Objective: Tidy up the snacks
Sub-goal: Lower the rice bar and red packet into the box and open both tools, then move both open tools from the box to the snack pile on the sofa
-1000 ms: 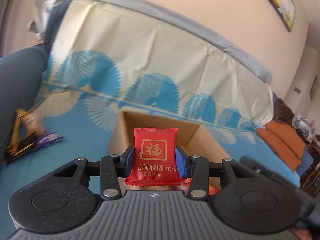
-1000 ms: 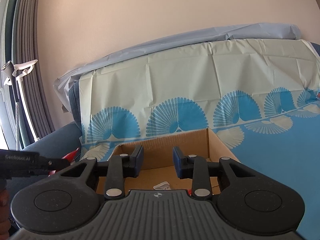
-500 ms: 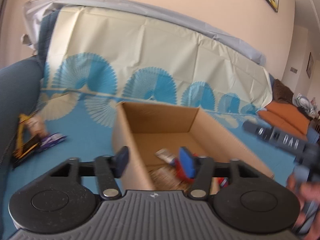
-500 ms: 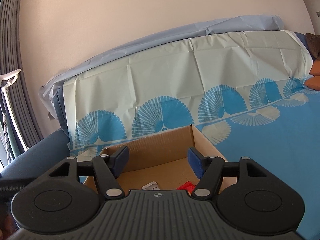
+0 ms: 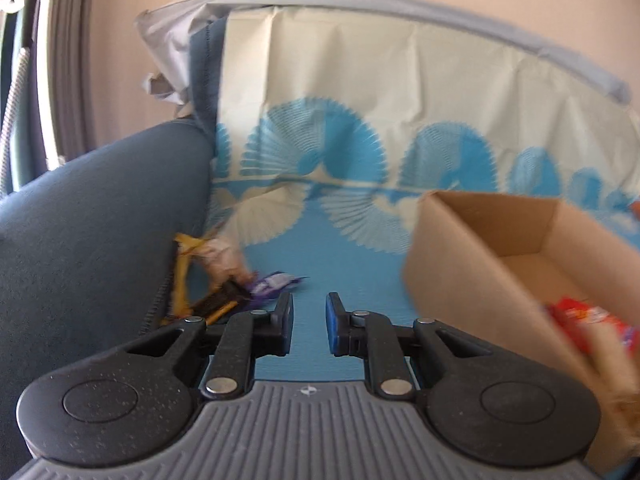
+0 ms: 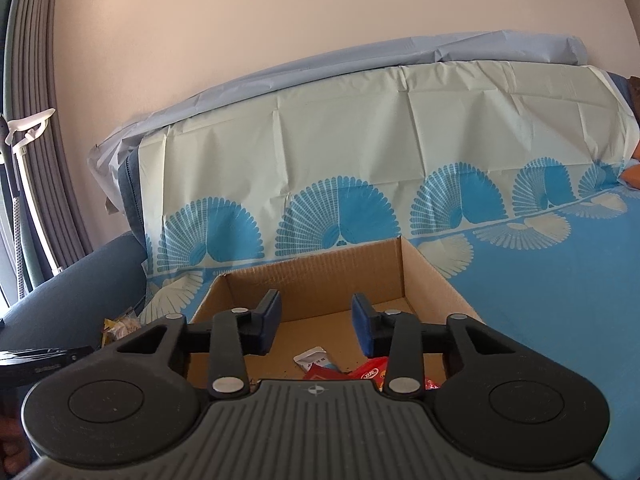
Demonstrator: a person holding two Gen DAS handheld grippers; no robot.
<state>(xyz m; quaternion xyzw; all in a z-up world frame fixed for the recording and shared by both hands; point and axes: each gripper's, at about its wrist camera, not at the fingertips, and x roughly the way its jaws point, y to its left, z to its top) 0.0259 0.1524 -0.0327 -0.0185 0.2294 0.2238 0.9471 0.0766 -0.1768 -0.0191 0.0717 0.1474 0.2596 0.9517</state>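
Item: loose snack packets, in two lots, on a sofa draped with a blue-and-cream fan-print cover (image 5: 360,168). Lot one: a purple wrapper (image 5: 272,283), a yellow-and-black wrapper (image 5: 208,304) and a pale, clear-looking packet (image 5: 224,256), all blurred, heaped against the dark blue armrest (image 5: 100,220). Lot two: red packets (image 6: 370,372) and a white sachet with red print (image 6: 314,360) on the floor of an open cardboard box (image 6: 340,272); print too small to read. In the left wrist view a red, white and blue packet (image 5: 588,320) showed at the near end of the same box, smeared by motion. Left gripper (image 5: 309,324): jaws just closing, narrowed to a slim gap with nothing between the blue pads, only bare blue cover showing through; the purple wrapper lay just ahead and left of the left fingertip, not touching, and the box stood to the right. Right gripper (image 6: 316,326): jaws also just closing, yet a clear gap remained, empty; held above the box's near edge, the sachet and red packets lying below and slightly right of the gap, well apart from the pads. The armrest lot appeared far left in that view (image 6: 120,326).
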